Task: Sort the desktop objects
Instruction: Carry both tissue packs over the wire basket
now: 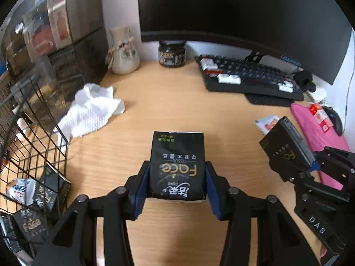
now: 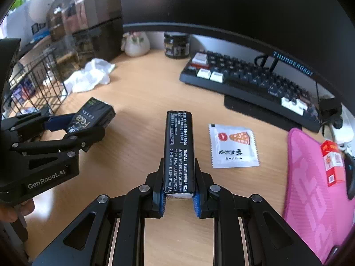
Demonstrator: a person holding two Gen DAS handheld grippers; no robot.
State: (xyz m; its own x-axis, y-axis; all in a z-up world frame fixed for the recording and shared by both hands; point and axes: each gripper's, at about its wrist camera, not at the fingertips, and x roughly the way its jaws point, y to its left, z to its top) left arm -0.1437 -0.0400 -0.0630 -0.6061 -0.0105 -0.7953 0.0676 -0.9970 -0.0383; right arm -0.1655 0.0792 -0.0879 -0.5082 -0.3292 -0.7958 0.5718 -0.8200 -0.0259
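Above the desk (image 1: 168, 102), left gripper (image 1: 177, 184) clamps 1 tissue pack (image 1: 177, 166) flat; right gripper (image 2: 179, 186) clamps another tissue pack (image 2: 179, 146) edgewise.

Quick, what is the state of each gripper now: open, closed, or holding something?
Left gripper: closed on a black tissue pack, gripped across its width.
Right gripper: closed on another black tissue pack, gripped by its narrow sides.
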